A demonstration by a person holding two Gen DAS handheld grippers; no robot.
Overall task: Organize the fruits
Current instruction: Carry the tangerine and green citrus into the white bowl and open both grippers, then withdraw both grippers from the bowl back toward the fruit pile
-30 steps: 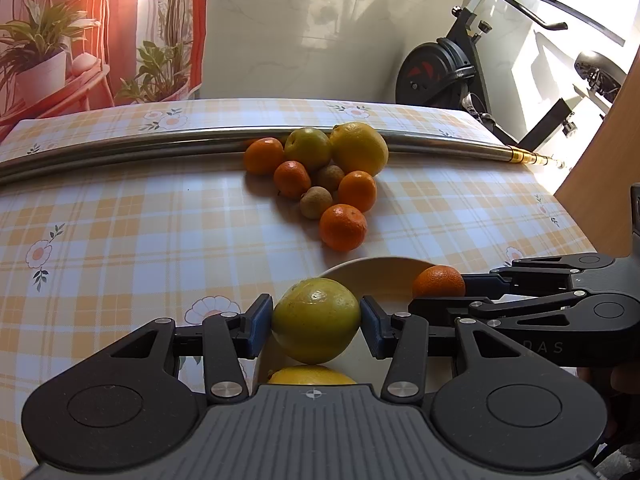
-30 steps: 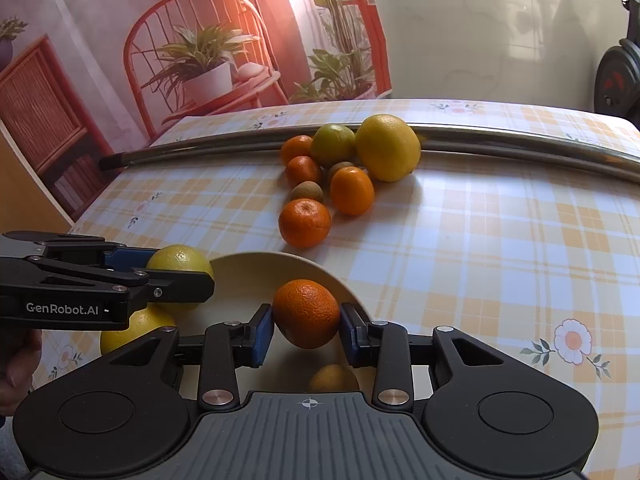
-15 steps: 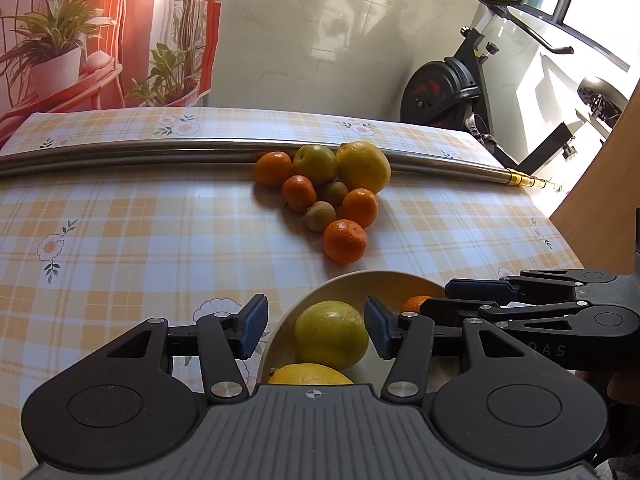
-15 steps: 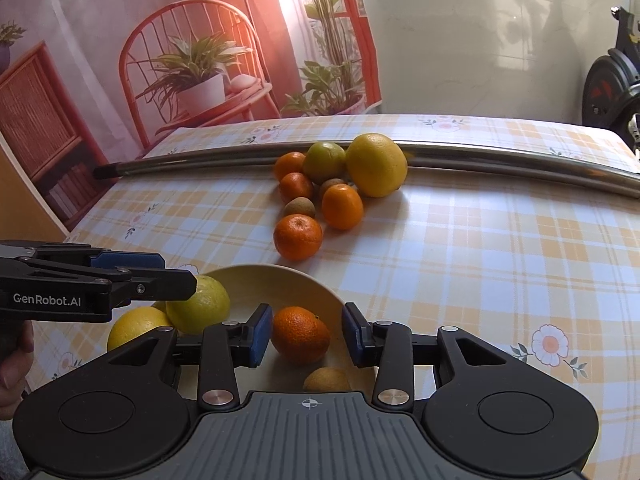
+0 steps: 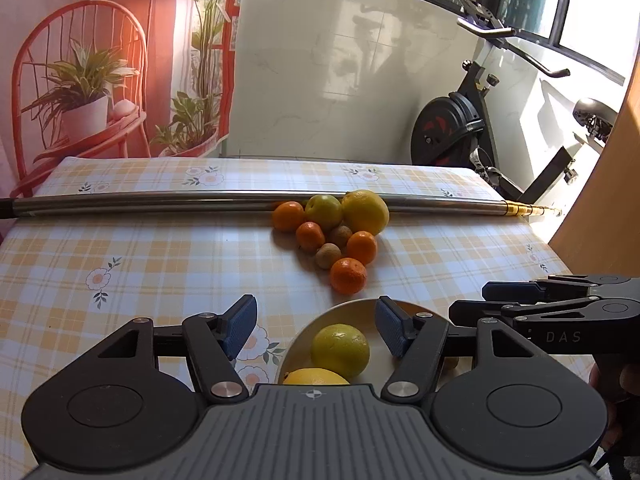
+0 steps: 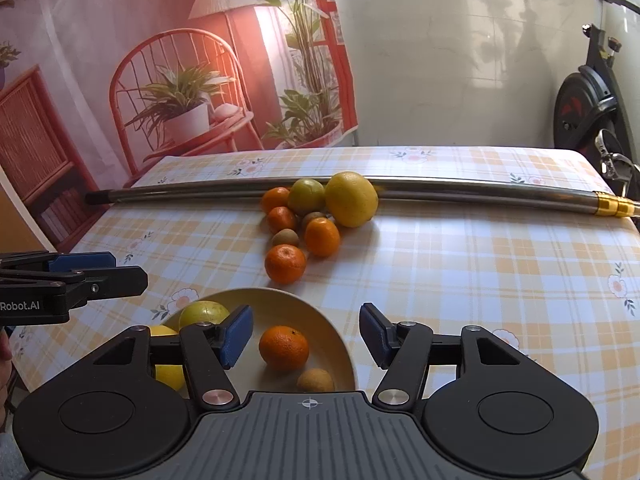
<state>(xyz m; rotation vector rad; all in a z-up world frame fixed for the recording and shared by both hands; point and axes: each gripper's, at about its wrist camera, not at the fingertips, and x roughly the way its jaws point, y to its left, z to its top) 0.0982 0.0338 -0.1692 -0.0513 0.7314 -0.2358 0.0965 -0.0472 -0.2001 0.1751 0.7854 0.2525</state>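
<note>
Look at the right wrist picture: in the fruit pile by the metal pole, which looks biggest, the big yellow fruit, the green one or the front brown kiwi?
1. Big yellow fruit
2. Green fruit
3. Front brown kiwi

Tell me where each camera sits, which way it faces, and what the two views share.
Left wrist: on the left claw, facing across the table to the fruit pile and pole; own open claw shows, the right claw enters at right.
Right wrist: on the right claw, same heading from further right; own open claw shows, the left claw enters at left.
Shared: bowl, pile, pole, bike, backdrop.
</note>
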